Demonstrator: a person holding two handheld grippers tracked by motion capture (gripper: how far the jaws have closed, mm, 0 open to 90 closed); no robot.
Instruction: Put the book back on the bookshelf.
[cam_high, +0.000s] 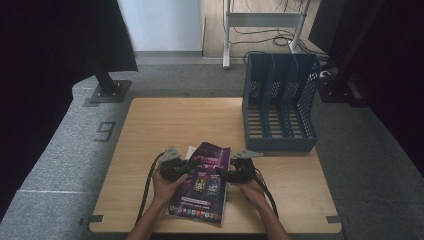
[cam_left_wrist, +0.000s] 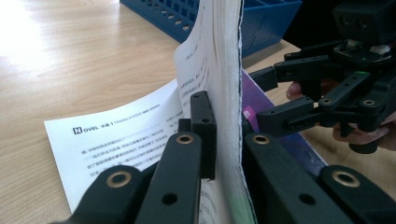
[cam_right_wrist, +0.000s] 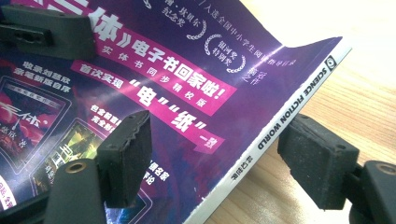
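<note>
Two tools meet the magazine (cam_high: 202, 182): left (cam_high: 192, 163) clamps its page edge, right (cam_high: 220, 174) straddles its spine, released.

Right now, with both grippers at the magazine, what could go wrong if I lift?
The left gripper pinches only the page edges of the magazine, and one loose page already fans onto the table; it may tear or slip out. The right gripper straddles the spine, jaws open, so that side could sag.
</note>
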